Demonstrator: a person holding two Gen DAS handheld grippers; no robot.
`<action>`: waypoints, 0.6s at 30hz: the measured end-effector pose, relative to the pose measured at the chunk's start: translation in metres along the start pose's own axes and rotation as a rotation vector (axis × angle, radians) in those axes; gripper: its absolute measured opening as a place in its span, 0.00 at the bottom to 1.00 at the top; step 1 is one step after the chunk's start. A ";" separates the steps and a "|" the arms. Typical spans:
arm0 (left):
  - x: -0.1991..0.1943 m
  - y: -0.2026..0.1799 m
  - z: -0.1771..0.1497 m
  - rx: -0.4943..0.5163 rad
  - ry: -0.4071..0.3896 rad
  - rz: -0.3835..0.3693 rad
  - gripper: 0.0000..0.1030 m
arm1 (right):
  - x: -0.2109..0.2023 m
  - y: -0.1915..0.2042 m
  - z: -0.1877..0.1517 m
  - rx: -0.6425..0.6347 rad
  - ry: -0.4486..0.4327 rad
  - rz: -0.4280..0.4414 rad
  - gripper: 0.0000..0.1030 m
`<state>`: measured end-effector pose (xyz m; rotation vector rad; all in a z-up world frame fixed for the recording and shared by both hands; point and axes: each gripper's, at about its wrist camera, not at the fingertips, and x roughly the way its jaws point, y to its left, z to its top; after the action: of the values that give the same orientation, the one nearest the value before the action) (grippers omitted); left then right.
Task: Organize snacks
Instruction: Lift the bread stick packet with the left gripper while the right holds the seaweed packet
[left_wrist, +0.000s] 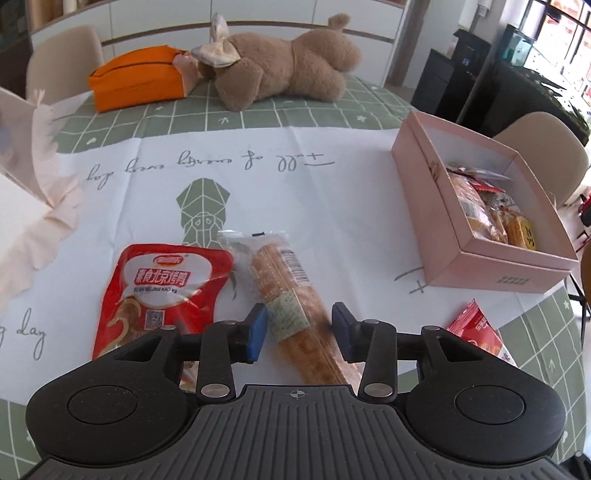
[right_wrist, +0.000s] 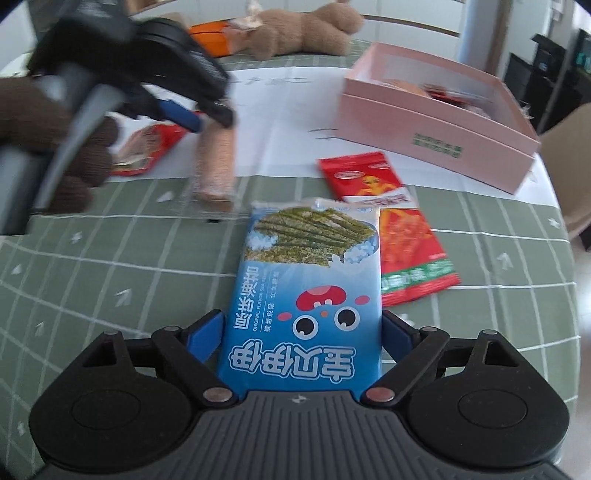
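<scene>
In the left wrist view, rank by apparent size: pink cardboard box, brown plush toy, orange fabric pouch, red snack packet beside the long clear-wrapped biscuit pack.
1. Pink cardboard box
2. Brown plush toy
3. Red snack packet, nearer the camera, so the ranking against the toy is unsure
4. Orange fabric pouch

Between the long biscuit pack (left_wrist: 295, 306) and the pink box (left_wrist: 476, 206) the white cloth (left_wrist: 332, 206) of the worktop lies bare, an open lane toward the box's near wall. The left side is crowded by the red duck-snack pouch (left_wrist: 162, 295), touching the biscuit pack. Before the right tool (right_wrist: 301, 336), the seaweed snack pack (right_wrist: 310, 288) and red pouches (right_wrist: 402, 229) block the way. The plush dog (left_wrist: 291, 62) and orange case (left_wrist: 140, 77) close the far edge.
</scene>
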<state>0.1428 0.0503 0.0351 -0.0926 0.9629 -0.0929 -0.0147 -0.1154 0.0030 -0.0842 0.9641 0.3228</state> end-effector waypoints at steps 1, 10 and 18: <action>-0.002 0.000 0.000 0.008 -0.001 0.000 0.42 | -0.002 0.000 -0.001 -0.006 -0.007 0.003 0.87; -0.029 0.001 -0.038 0.116 0.035 -0.056 0.38 | -0.008 -0.018 0.007 0.011 -0.061 -0.035 0.87; -0.054 0.014 -0.079 0.080 0.096 -0.137 0.39 | -0.007 -0.023 0.021 -0.006 -0.101 -0.069 0.87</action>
<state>0.0484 0.0678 0.0324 -0.0816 1.0467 -0.2640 0.0055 -0.1347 0.0185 -0.1051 0.8586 0.2637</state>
